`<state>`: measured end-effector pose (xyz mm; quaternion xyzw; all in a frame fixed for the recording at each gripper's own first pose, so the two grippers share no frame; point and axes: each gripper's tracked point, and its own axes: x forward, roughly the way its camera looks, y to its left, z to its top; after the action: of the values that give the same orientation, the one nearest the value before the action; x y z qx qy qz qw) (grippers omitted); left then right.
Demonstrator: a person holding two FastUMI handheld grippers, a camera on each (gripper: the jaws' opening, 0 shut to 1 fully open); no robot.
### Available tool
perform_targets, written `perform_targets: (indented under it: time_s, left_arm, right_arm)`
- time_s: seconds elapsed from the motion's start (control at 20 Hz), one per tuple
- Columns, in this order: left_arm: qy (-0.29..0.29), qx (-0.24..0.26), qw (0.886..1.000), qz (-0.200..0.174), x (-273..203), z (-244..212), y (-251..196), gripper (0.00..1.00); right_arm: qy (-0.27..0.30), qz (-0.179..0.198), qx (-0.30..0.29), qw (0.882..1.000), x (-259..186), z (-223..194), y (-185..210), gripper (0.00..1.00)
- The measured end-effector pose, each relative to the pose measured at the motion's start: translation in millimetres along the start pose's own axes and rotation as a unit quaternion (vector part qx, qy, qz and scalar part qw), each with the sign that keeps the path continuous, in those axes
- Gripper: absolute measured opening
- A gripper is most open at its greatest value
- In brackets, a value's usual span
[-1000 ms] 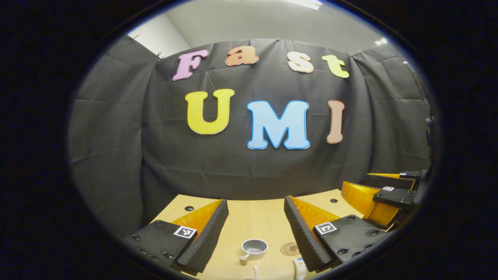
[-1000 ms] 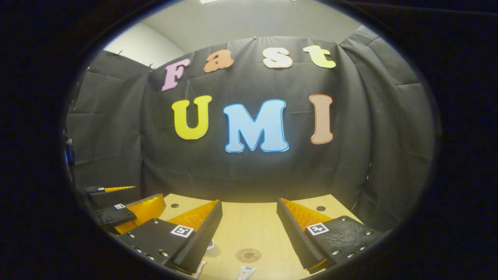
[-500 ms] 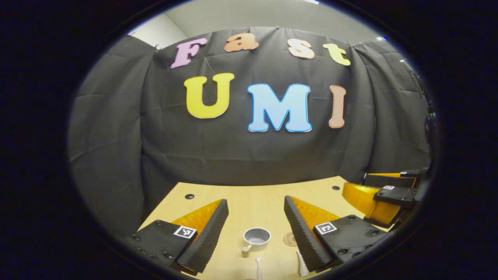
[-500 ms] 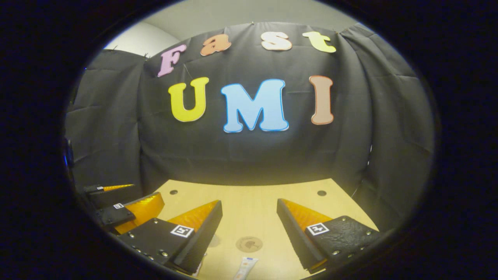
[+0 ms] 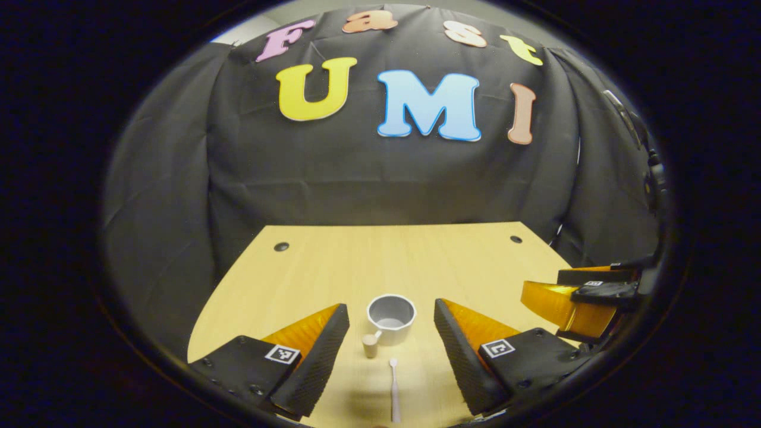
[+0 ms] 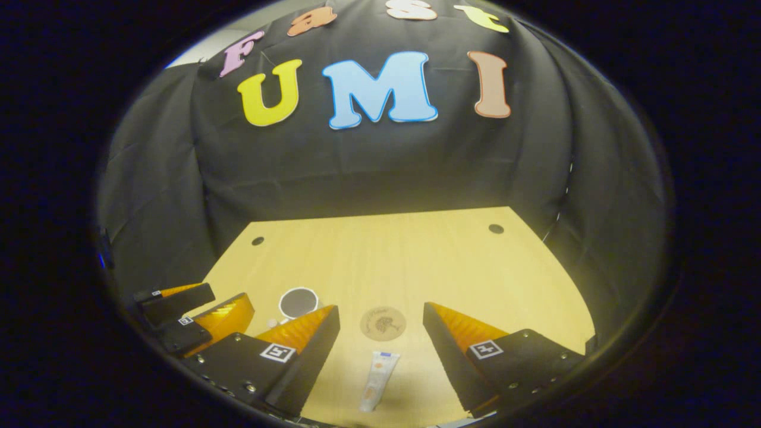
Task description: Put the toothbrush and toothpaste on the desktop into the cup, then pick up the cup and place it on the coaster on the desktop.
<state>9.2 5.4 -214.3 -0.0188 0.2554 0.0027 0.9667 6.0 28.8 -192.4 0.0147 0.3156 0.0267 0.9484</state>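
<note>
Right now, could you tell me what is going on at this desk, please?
A person holds a pair of tongs in each hand above the wooden desk; both are open and hold nothing. The left tongs point at the toothbrush, lying just before the empty grey cup. The right tongs line up over the toothpaste, with the round coaster just beyond it. Nothing has been picked up, and the cup stands off the coaster.

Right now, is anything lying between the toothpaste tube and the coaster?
No. In the right gripper view, only bare wooden desktop separates the toothpaste tube from the round coaster just beyond its cap.
</note>
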Motion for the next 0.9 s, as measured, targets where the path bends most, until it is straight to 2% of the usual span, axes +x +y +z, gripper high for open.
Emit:
perform_targets:
  time_s: [0.15, 0.2, 0.35, 0.45, 0.5, 0.65, 0.75, 0.8, 0.9]
  left_arm:
    - [0.043, 0.001, 0.999, -0.002, 14.0, -37.8, 1.1, 0.95]
    - [0.059, 0.001, 0.998, -0.004, 18.1, -51.8, 0.0, 1.00]
    - [0.108, 0.001, 0.994, -0.013, 31.7, -95.6, -3.3, 0.95]
    - [0.140, -0.001, 0.990, -0.016, 38.2, -125.1, -5.8, 0.95]
    - [0.160, -0.002, 0.987, -0.019, 38.7, -135.9, -7.1, 1.00]
    - [0.209, -0.008, 0.978, -0.025, 42.5, -166.9, -10.1, 1.00]
    - [0.231, -0.007, 0.973, -0.026, 45.2, -185.3, -11.8, 0.85]
    - [0.241, -0.007, 0.970, -0.026, 47.3, -197.3, -13.1, 0.97]
    - [0.262, -0.006, 0.965, -0.024, 50.3, -215.5, -12.7, 0.97]
  right_arm:
    - [0.048, -0.004, -0.004, 0.999, 16.5, -35.5, -6.3, 0.90]
    - [0.063, -0.004, -0.004, 0.998, 21.5, -46.9, -4.9, 0.90]
    - [0.114, -0.005, -0.003, 0.993, 31.9, -84.4, -3.7, 0.91]
    - [0.147, -0.004, -0.002, 0.989, 38.4, -105.8, -3.2, 0.92]
    - [0.162, -0.003, 0.000, 0.987, 40.9, -119.0, -1.7, 0.92]
    - [0.201, -0.001, 0.000, 0.980, 51.3, -151.1, 0.2, 0.92]
    - [0.225, -0.001, 0.002, 0.974, 55.4, -167.4, 0.3, 0.92]
    - [0.236, -0.001, 0.005, 0.972, 58.5, -176.2, 0.7, 0.92]
    - [0.254, -0.001, 0.010, 0.967, 61.5, -187.8, 0.5, 0.92]
